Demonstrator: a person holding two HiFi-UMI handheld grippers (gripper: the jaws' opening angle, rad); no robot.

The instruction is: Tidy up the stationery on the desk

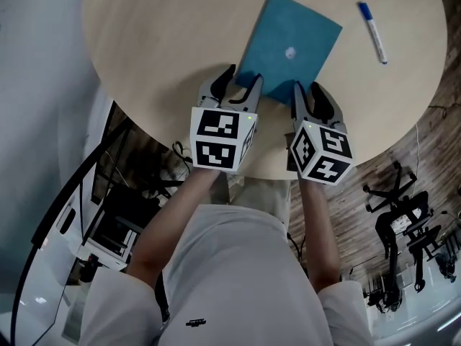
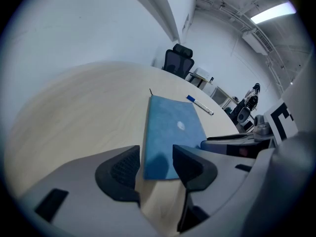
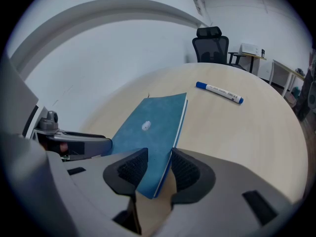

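Straddling the notebook's [image 1: 288, 42] near edge with both grippers.
Left gripper [image 1: 243, 79] has its jaws wide, with the near left corner between them and the pads clear of it. Right gripper [image 1: 306, 92] has a narrower gap around the near right corner, pads close beside the cover. The blue notebook lies closed and flat on the round table [image 1: 158, 34]. Farther right lies a pen [image 1: 373, 32], well apart from it.
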